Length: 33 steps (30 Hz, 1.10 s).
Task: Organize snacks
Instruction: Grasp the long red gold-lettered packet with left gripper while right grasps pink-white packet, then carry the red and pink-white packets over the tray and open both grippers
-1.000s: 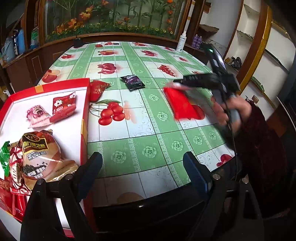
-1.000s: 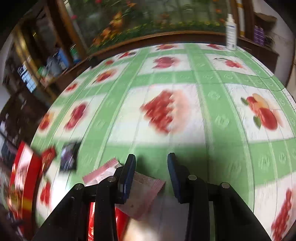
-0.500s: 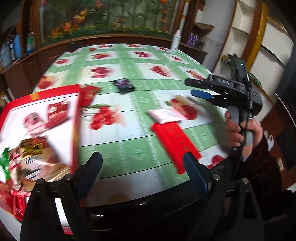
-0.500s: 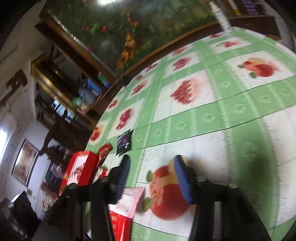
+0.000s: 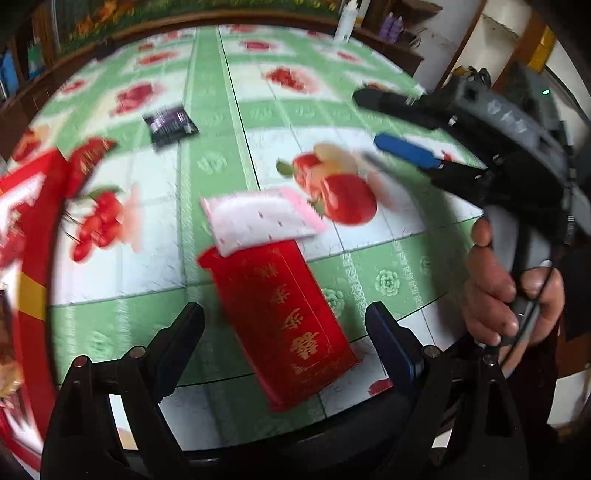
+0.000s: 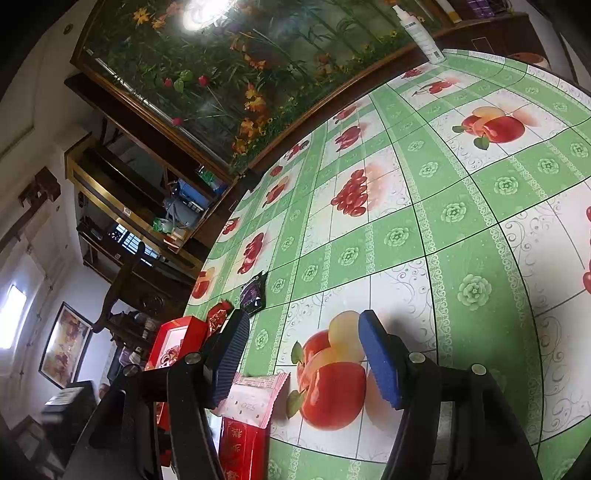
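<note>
A long red packet (image 5: 280,314) with gold characters lies flat near the table's front edge, and a white-and-pink packet (image 5: 255,221) overlaps its far end. My left gripper (image 5: 284,317) hovers over the red packet, open, one finger on each side of it in the picture and neither pad pressing. My right gripper (image 5: 384,123), held by a hand (image 5: 509,288), hangs above the table at the right. In the right wrist view its jaws are opening with nothing between them (image 6: 303,317). The white-and-pink packet (image 6: 255,398) and the red packet (image 6: 240,446) lie below its left finger.
A red box (image 5: 33,221) holding snacks stands at the left edge. A small red packet (image 5: 88,158) lies beside it and a black-purple packet (image 5: 170,125) lies farther back. A white spray bottle (image 6: 421,33) stands at the far edge. The fruit-print tablecloth (image 6: 461,221) covers the table.
The right gripper let go of the red and white-and-pink packets, which now lie on the table, then drew back and opened. The left gripper swung right from the box to above the red packet.
</note>
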### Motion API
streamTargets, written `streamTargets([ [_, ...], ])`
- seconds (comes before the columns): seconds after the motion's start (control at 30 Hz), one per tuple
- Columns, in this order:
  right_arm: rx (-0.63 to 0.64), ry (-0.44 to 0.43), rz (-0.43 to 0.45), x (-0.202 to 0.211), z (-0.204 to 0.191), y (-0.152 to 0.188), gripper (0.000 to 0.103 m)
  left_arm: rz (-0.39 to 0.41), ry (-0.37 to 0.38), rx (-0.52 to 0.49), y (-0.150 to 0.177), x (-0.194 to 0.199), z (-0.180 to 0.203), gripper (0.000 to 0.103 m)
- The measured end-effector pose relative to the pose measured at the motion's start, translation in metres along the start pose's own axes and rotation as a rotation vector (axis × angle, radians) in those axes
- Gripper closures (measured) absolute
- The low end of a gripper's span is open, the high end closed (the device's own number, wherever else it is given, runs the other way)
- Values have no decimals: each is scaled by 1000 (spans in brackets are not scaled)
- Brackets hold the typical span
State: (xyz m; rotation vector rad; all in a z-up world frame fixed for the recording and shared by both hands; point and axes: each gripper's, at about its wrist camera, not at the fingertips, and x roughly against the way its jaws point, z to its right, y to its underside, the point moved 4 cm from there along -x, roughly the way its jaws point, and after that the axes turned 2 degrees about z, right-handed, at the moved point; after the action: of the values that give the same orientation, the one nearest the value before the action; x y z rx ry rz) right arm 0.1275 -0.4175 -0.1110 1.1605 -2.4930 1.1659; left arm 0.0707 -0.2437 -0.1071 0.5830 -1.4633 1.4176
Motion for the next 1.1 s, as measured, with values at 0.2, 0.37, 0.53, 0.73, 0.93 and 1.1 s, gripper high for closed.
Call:
streamTargets([
  [0.2,13,11,-12,-3,-1,2,38,35,-122,-22,4,2,-26,13],
  [0.37,62,26,-41,-10,-9,6,38,68,-154,35,8,12,-63,17],
  [0.53,196,-15,-147,-27,-37,22,38,91,-153,-9,11,16,-64,27],
  [0.73,424,17,-193,-38,-71,38,32,50,-123,-102,7,18,-56,27],
  [0.93,535,58,-298,-66,-82,44,29,69,-158,-114,3,30,-65,27],
  [1.1,588,109,-343,-84,-82,56,29,91,-191,-133,-5,36,-64,27],
])
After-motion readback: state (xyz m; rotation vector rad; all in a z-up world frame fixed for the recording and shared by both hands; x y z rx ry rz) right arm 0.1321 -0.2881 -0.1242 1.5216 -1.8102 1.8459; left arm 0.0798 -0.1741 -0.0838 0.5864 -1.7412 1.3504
